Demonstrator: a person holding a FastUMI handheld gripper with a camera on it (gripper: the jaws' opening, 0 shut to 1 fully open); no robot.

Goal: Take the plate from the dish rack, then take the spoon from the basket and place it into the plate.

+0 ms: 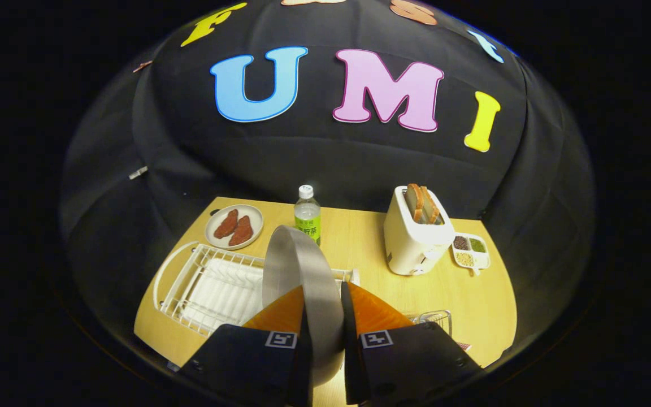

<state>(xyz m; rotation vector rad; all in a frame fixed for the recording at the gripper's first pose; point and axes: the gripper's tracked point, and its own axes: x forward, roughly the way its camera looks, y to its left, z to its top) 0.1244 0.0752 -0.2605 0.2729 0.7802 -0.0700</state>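
Right now my tongs (pixel 324 316) pinch the plate (pixel 303 282) on edge, lifted over the dish rack (pixel 212 285). I judge step one nearly done: next, lay it flat on the tabletop (pixel 359 237), then fetch from the basket (pixel 435 319) at near right.

Your gripper view was lit unevenly: the wooden table (pixel 359 237) was bright and warm, apparently from overhead, while the cloth wall (pixel 314 164) behind stayed dim. You had strong fisheye bending, curving the table's edges. The plate (pixel 303 282), standing on edge and pinched between the fingers of the gripper (pixel 324 308), looked soft with a pale sheen. The toaster (pixel 413 243) stayed sharp.
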